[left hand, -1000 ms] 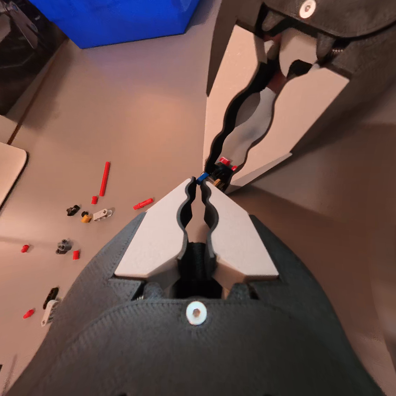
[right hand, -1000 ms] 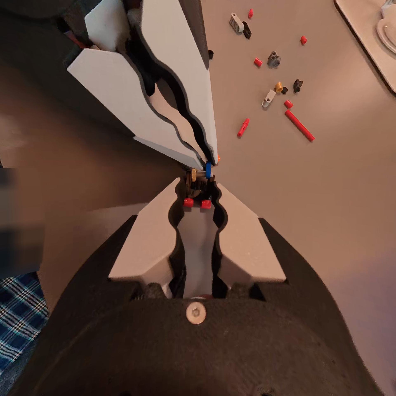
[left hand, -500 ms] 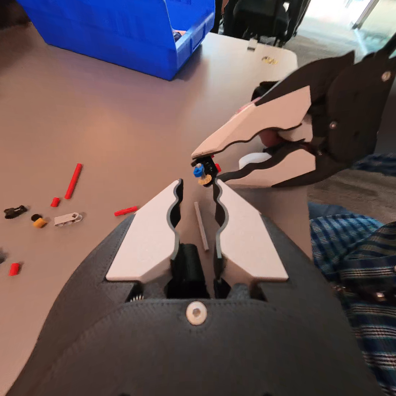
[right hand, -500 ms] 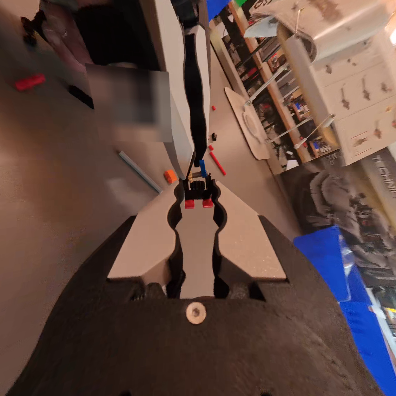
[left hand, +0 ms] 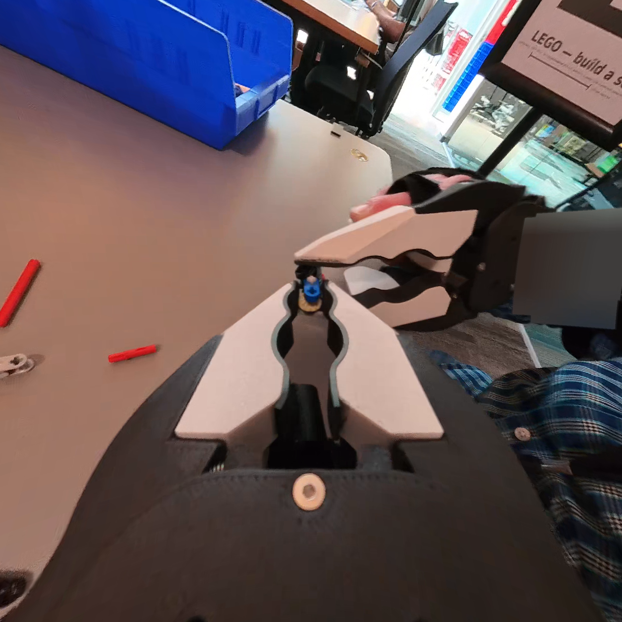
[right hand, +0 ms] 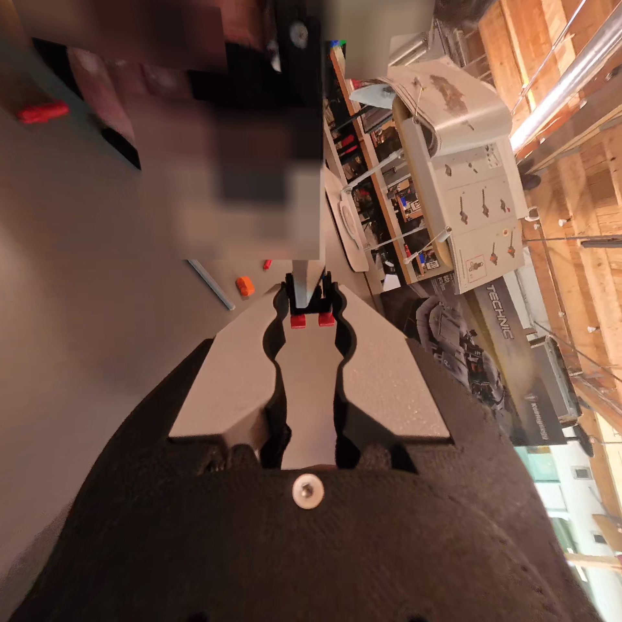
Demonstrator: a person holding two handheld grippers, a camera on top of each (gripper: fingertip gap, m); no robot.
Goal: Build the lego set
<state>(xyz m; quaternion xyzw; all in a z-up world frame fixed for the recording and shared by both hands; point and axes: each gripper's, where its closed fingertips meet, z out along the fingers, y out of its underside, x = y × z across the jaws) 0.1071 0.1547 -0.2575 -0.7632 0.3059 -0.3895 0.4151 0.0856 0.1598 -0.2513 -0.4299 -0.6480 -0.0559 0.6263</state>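
Grey table edge (left hand: pixel 377 161) near, right tool (right hand: pixel 309 296) gripping assembly (right hand: pixel 311 309), left tool (left hand: pixel 311 296) straddling it.

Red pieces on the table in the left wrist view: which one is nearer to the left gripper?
The short red pin, lying just left of the left gripper. The long red axle lies farther off, by the picture's left edge.
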